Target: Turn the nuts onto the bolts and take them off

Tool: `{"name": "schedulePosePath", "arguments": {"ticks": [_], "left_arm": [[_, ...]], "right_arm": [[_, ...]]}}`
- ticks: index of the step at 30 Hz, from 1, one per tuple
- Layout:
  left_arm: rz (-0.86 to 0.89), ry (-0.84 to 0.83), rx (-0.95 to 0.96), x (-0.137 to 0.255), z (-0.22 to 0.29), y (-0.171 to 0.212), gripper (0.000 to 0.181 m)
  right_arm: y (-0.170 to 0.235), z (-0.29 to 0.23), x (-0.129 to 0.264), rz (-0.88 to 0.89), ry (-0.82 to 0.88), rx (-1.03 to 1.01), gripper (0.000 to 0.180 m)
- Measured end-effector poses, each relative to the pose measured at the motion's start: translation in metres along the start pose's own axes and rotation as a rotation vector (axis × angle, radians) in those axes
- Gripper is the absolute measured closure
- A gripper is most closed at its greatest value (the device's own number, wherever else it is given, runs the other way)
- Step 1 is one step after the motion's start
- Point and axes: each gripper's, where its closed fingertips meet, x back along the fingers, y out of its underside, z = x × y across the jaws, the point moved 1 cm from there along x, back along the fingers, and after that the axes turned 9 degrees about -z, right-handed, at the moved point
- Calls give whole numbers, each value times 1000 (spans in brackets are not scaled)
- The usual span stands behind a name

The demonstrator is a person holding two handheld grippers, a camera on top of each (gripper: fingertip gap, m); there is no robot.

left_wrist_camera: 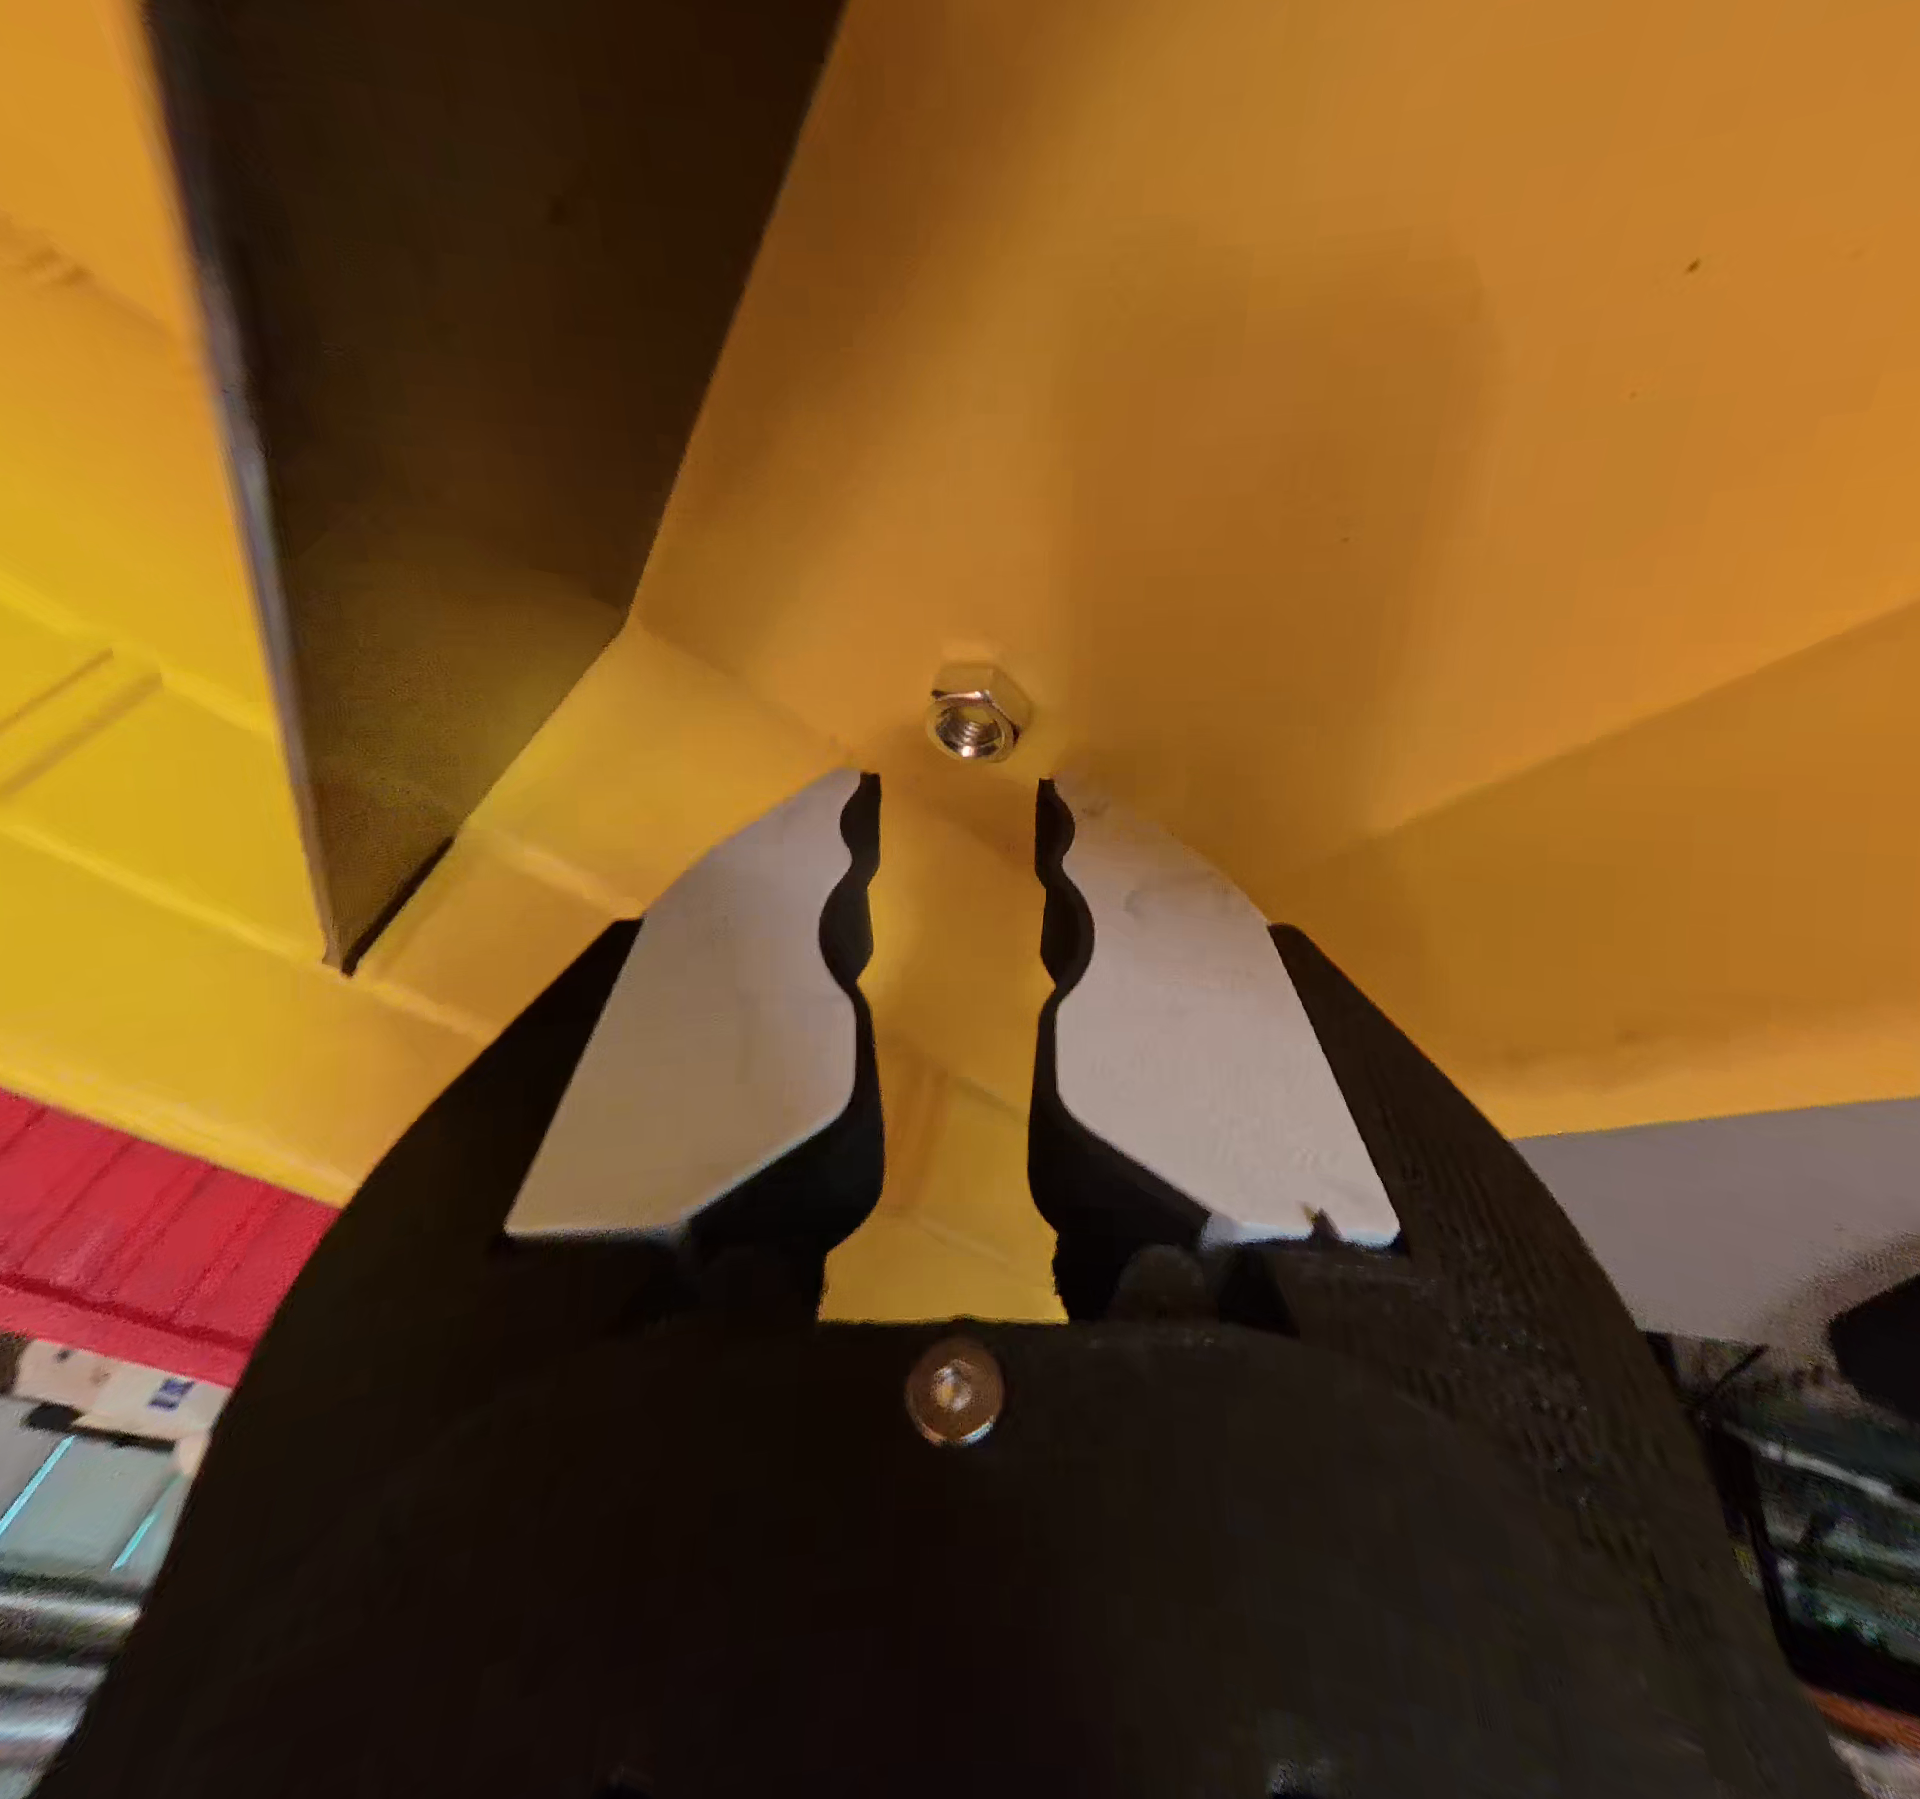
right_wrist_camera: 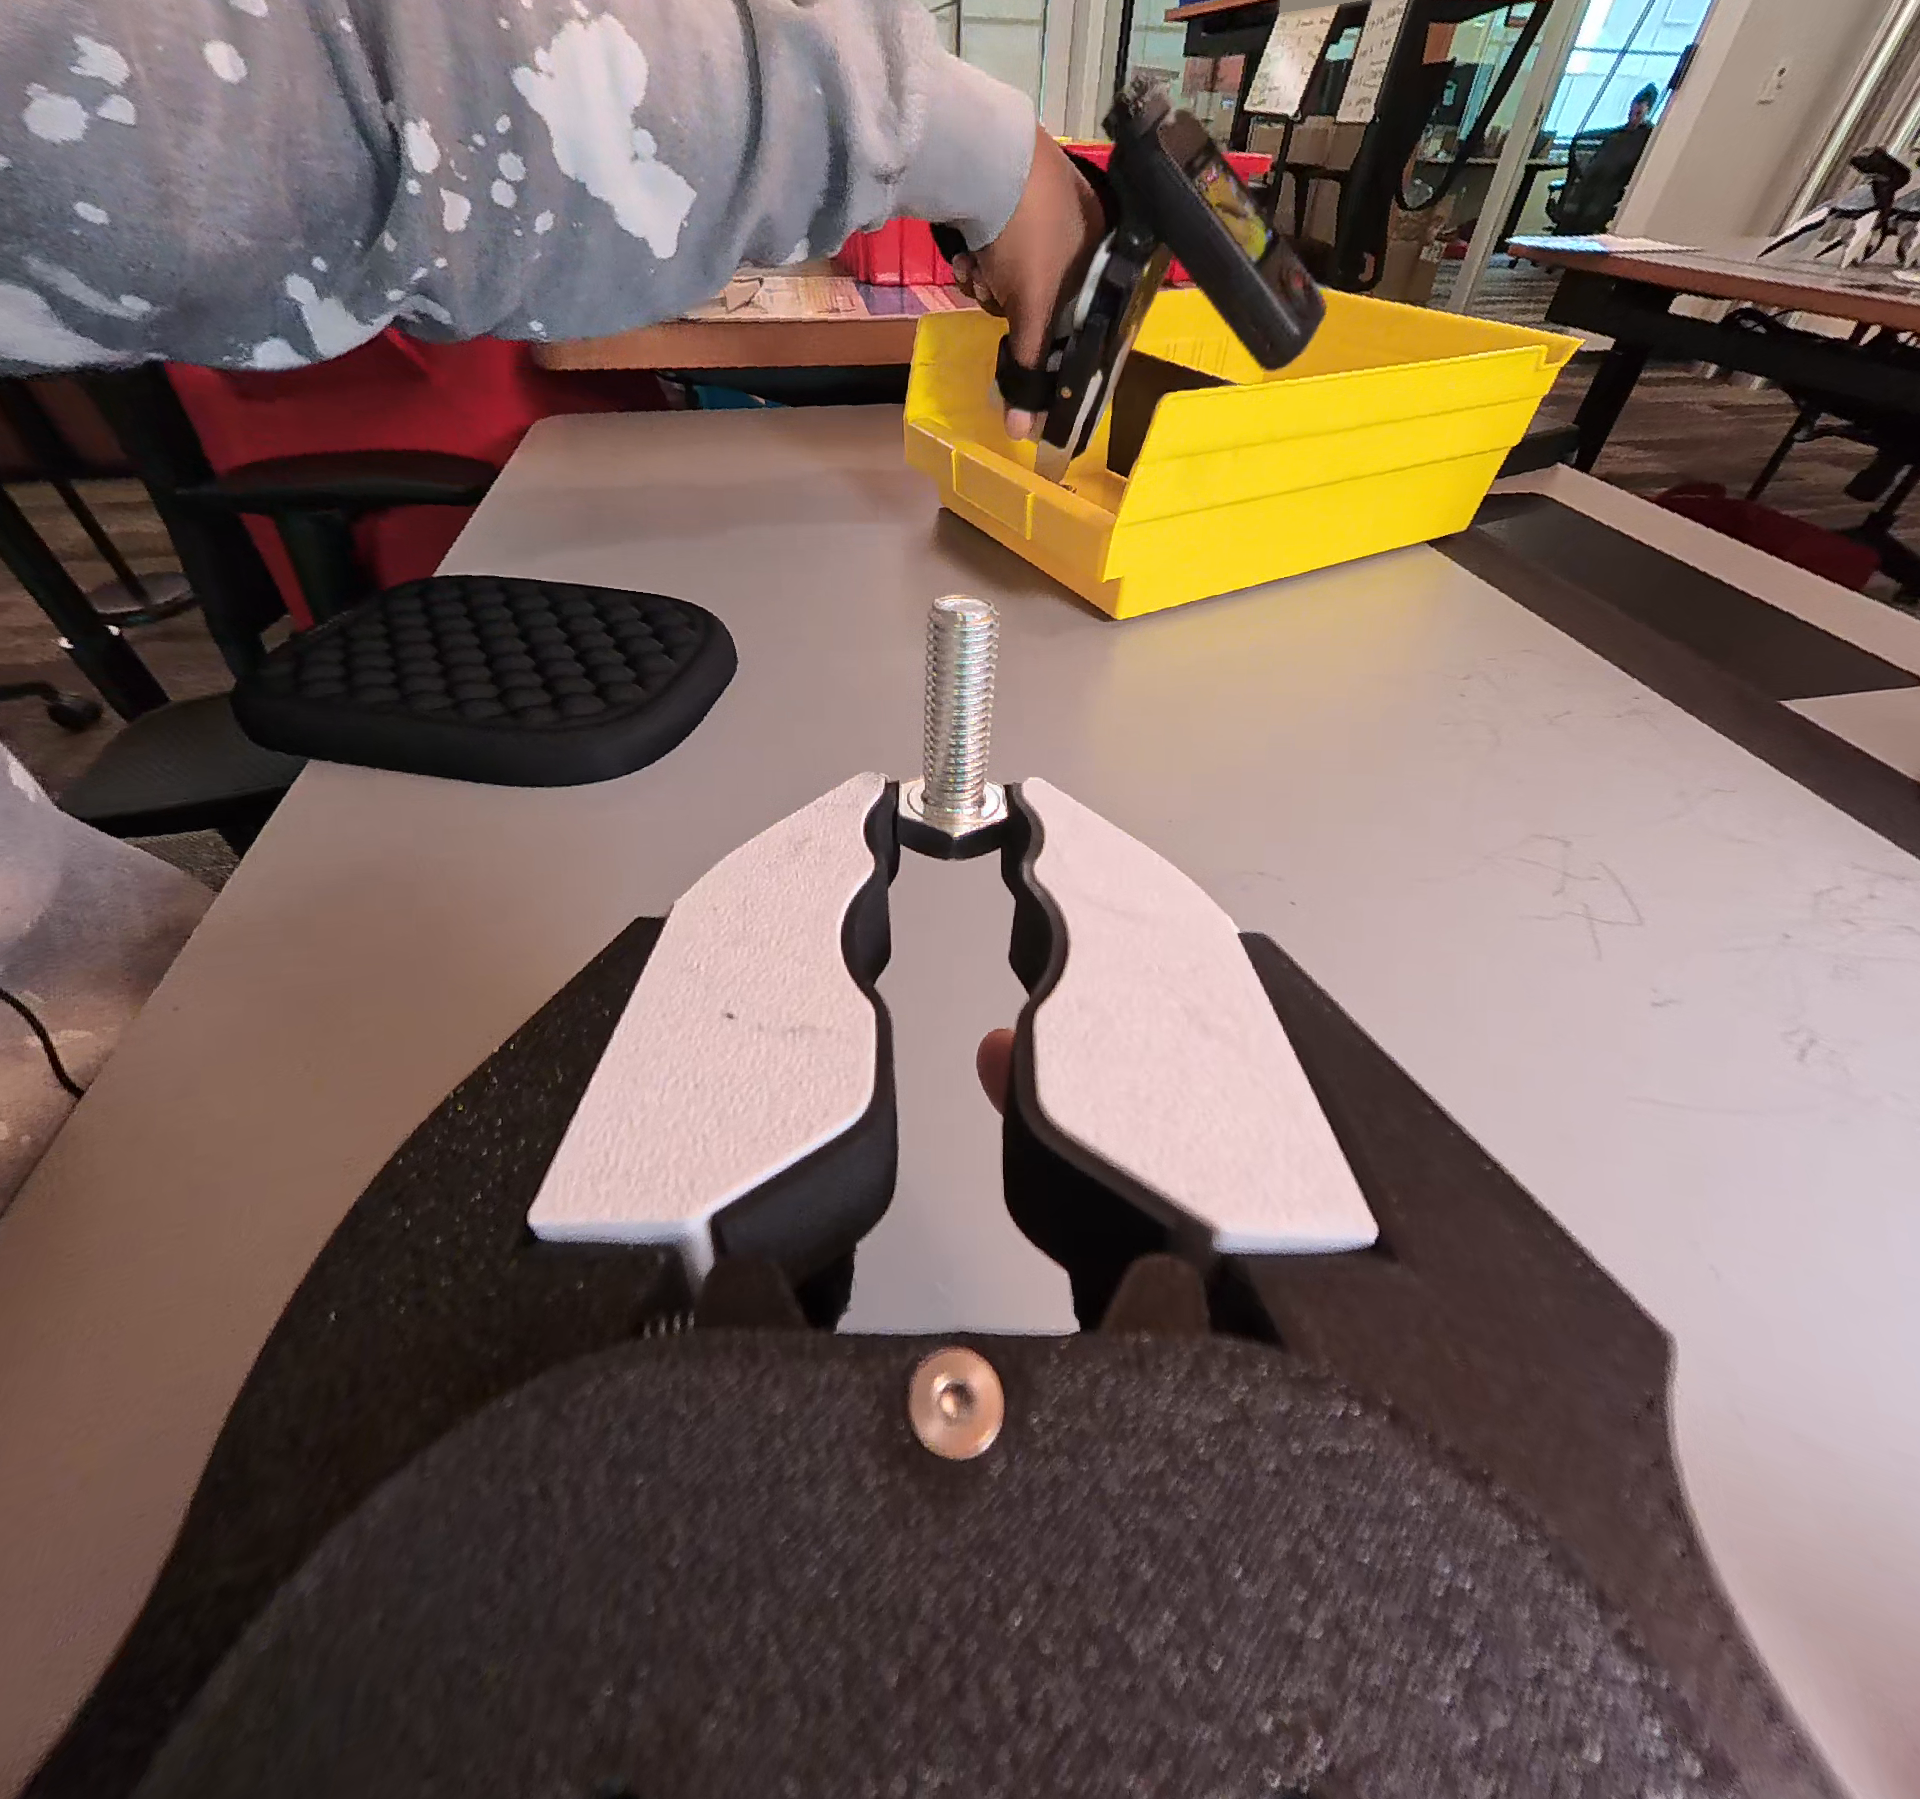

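Note:
A shiny hex nut [left_wrist_camera: 978, 721] lies alone on the floor of a yellow bin [left_wrist_camera: 1351, 399], close to its dark divider [left_wrist_camera: 447, 295]. My left gripper [left_wrist_camera: 958, 781] is open and empty inside the bin, its tips just short of the nut on either side. My right gripper [right_wrist_camera: 954, 819] is shut on the hex head of a silver bolt [right_wrist_camera: 961, 700], which stands upright with its threaded shaft pointing up above the grey table [right_wrist_camera: 1351, 866]. In the right wrist view the left gripper [right_wrist_camera: 1091, 367] reaches down into the yellow bin [right_wrist_camera: 1299, 502] at the far side of the table.
A black padded chair armrest [right_wrist_camera: 488, 679] overlaps the table's left edge. A person's grey speckled sleeve [right_wrist_camera: 416, 108] crosses the upper left. A red bin [right_wrist_camera: 904, 253] stands behind the yellow one. Other tables and shelves stand in the room behind. The tips of one gripper are about 45 centimetres away from the tips of the other.

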Motion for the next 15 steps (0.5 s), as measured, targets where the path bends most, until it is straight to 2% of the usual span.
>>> {"name": "schedulePosePath", "arguments": {"ticks": [5,9,11,15], "left_arm": [[-24,20,-71,-6,3,-8,162],[211,167,-145,14,24,-35,165],[287,175,-201,21,33,-44,165],[435,236,-196,35,46,-61,161]], "right_arm": [[1,1,0,-1,-6,-2,161],[3,-1,-1,-7,-18,0,161],[4,-1,-1,-10,-19,0,161],[4,0,-1,-11,-18,-3,161]]}}
